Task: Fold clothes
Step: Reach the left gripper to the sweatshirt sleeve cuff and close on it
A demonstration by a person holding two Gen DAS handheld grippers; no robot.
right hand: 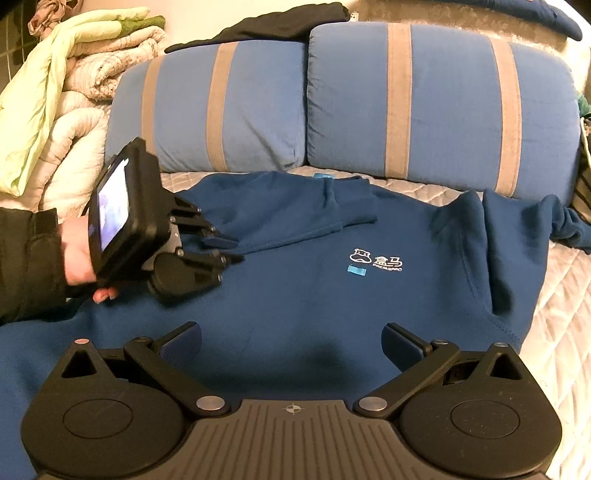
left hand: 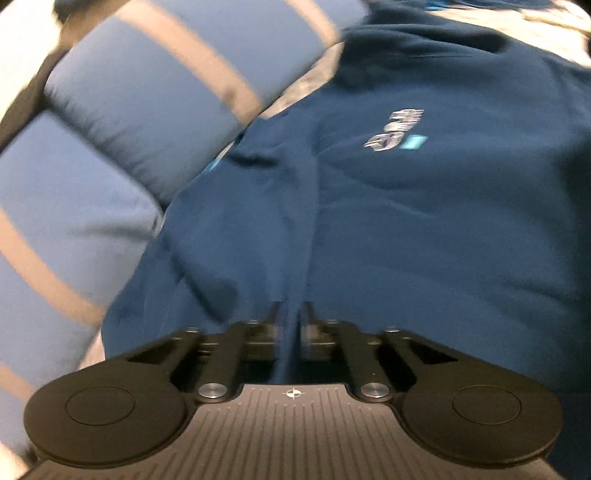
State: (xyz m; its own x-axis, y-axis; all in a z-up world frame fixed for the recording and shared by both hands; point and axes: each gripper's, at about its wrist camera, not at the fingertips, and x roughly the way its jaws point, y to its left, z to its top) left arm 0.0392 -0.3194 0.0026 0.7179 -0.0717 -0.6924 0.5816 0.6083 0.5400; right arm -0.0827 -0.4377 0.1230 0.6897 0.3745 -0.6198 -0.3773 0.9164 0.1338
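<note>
Bed (right hand: 565, 295): a pale quilted cover shows along the right side and in a strip below the cushions.

Cushions: two blue cushions with tan stripes stand side by side along the far edge, one on the left (right hand: 229, 107) and one on the right (right hand: 443, 103). In the left wrist view they appear blurred at the upper left (left hand: 122, 110).

Bedding (right hand: 66, 92): a heap of pale green and cream quilts lies to the left of the cushions. A dark garment (right hand: 280, 22) rests on top of the left cushion.

Sweatshirt (right hand: 314, 302): a dark blue sweatshirt lies spread on the bed in front of the cushions, taking up most of the middle of both views (left hand: 406, 229). One sleeve (right hand: 295, 214) is folded across the chest; the other (right hand: 498, 251) is bunched at the right.

Logo (right hand: 375, 258): a small white print on the chest, with a light blue tag just below it; blurred in the left wrist view (left hand: 397, 134).

Left gripper (left hand: 291, 317): its fingers are drawn close together, with a ridge of the sweatshirt's fabric pinched between them. In the right wrist view it is held in the person's left hand (right hand: 79, 254) at the garment's left side (right hand: 229, 249).

Right gripper (right hand: 291, 343): its fingers stand wide apart, holding nothing, poised above the near part of the sweatshirt.
</note>
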